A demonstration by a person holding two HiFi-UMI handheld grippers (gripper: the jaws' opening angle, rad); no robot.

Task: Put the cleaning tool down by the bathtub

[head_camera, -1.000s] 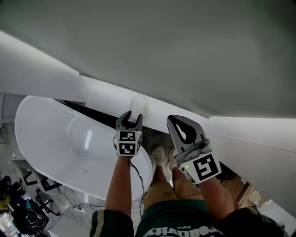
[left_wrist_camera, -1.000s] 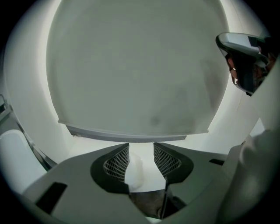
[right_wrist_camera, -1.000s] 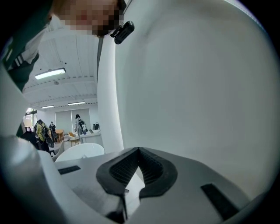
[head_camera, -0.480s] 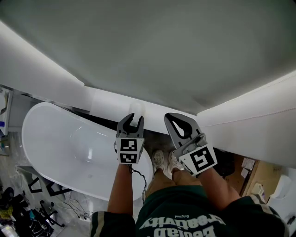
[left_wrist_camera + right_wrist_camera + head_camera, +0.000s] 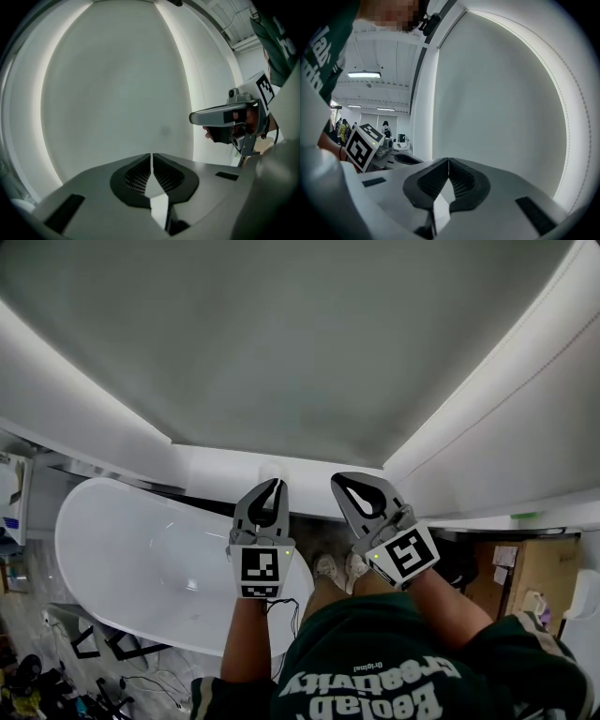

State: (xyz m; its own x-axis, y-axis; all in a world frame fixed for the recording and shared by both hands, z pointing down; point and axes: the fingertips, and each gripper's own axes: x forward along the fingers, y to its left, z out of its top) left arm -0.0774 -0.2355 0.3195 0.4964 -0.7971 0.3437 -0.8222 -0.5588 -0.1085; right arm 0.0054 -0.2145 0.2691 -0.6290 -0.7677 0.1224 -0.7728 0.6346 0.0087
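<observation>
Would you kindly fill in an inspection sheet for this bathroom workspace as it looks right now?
Surface: speckled floor; the person's shoes stand on it beside the tub.
Job's things: white bathtub at the left; the cleaning tool cannot be made out for certain and is in neither gripper.
Clutter: black stands on the floor at the tub's near side.
Grippers: left gripper has just been closing, jaws now together, nothing between them; right gripper jaws together, nothing between them.
Cables: black cable hangs below the left gripper.
Surroundings: grey wall ahead; brown box at the right.
</observation>
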